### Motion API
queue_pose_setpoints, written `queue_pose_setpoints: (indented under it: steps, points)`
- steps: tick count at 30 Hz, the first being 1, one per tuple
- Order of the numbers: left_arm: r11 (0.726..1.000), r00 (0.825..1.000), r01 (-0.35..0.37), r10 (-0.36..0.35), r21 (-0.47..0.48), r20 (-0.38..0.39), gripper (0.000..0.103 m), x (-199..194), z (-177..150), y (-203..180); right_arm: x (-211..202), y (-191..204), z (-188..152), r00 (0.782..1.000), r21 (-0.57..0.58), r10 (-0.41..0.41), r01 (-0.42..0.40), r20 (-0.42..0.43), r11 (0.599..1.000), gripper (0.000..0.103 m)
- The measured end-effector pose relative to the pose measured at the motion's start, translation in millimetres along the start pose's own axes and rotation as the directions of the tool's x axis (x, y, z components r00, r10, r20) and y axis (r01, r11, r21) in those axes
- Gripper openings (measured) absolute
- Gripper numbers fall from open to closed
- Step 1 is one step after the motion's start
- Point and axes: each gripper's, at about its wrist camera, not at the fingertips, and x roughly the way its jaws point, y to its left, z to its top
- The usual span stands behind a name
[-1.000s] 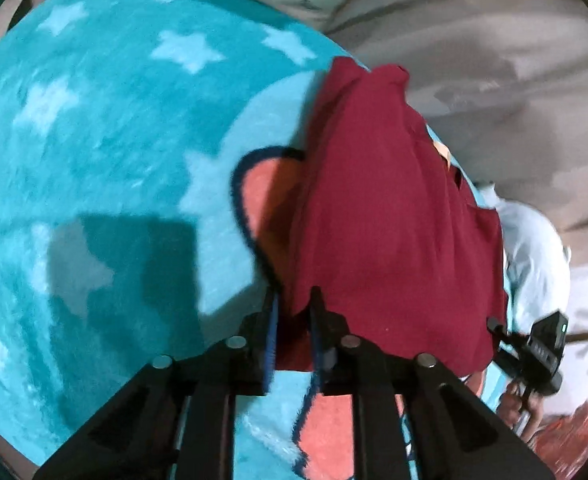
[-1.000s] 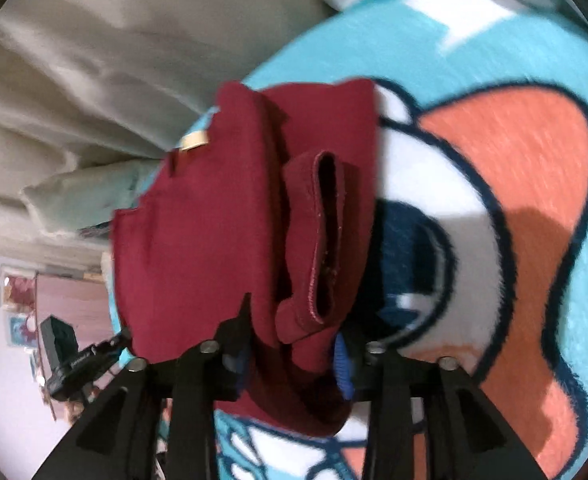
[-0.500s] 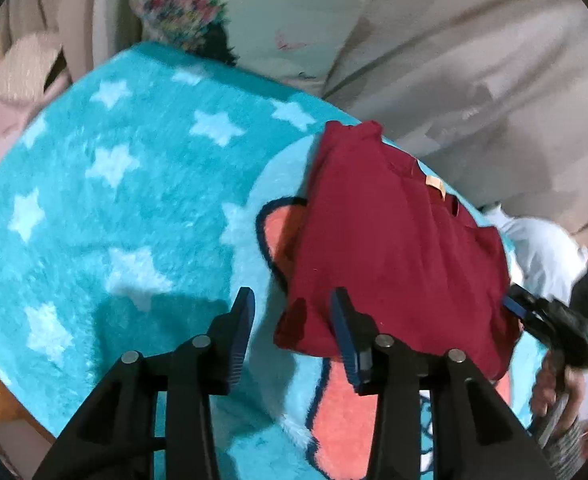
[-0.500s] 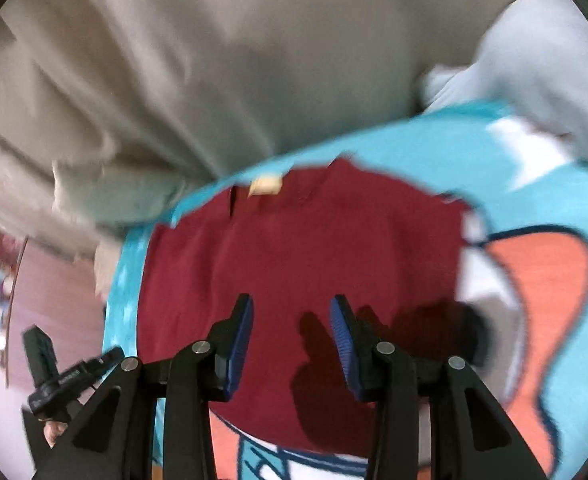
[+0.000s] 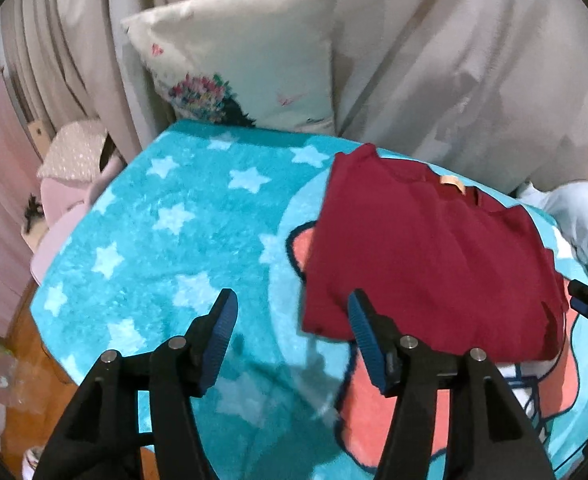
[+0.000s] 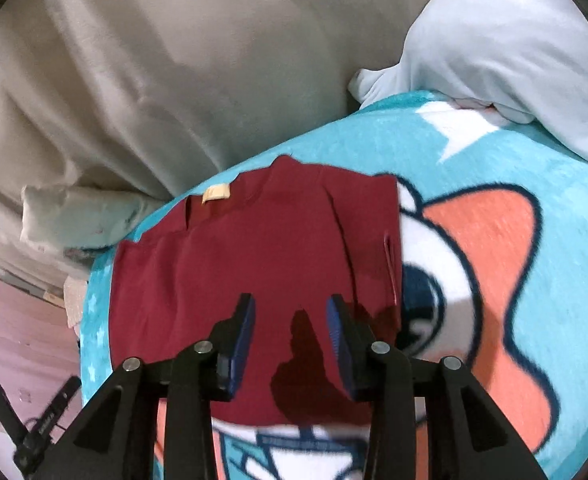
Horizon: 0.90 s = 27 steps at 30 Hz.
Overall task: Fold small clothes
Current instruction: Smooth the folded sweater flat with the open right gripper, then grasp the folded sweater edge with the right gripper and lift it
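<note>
Both claws have let go and lifted back since a second ago; the left gripper (image 5: 292,336) and right gripper (image 6: 290,334) gape empty; the red shirt (image 5: 426,256) lies folded flat on the blanket (image 5: 182,240); this fold looks finished.

Your left wrist view looks forward and down along the left gripper (image 5: 290,320), raised well above the blanket (image 5: 182,248); the maroon garment (image 5: 426,256) sits toward 2 o'clock and the pillow (image 5: 246,52) at 12 o'clock. Your right wrist view looks down along the right gripper (image 6: 290,320) from nearer, the garment (image 6: 254,264) filling the centre. The 2 views share the garment, its tan label (image 6: 215,193) and the blanket. Each view catches the other gripper at its edge.
</note>
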Motion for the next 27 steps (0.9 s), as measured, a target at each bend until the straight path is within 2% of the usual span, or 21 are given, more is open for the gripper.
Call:
queue_pose_setpoints:
  steps: [5, 9, 12, 18, 27]
  points:
    - [0.999, 0.999, -0.010, 0.009, 0.033, 0.047, 0.060, -31.9, -11.9, -17.6, -18.3, 9.8, -24.9, 0.999, -0.086, -0.032, 0.032, 0.007, 0.996, 0.041]
    - [0.999, 0.996, -0.003, -0.001, 0.044, 0.092, 0.064, -58.1, -20.5, -30.0, -40.4, 22.3, -39.4, 0.997, -0.166, -0.059, 0.066, 0.051, 0.984, 0.043]
    - [0.998, 0.993, -0.008, 0.001, 0.057, 0.120, 0.064, -74.0, -26.4, -40.4, -54.3, 27.9, -49.5, 0.997, -0.207, -0.051, 0.063, 0.065, 0.976, 0.046]
    - [0.997, 0.984, -0.016, 0.002, 0.075, 0.176, 0.066, -100.6, -39.0, -55.9, -72.8, 32.2, -64.9, 0.994, -0.280, -0.057, 0.081, 0.093, 0.957, 0.047]
    - [0.996, 0.985, -0.023, 0.008, 0.087, 0.173, 0.067, -111.5, -54.9, -68.7, -83.2, 18.8, -74.7, 0.992, -0.300, -0.083, 0.109, 0.098, 0.948, 0.048]
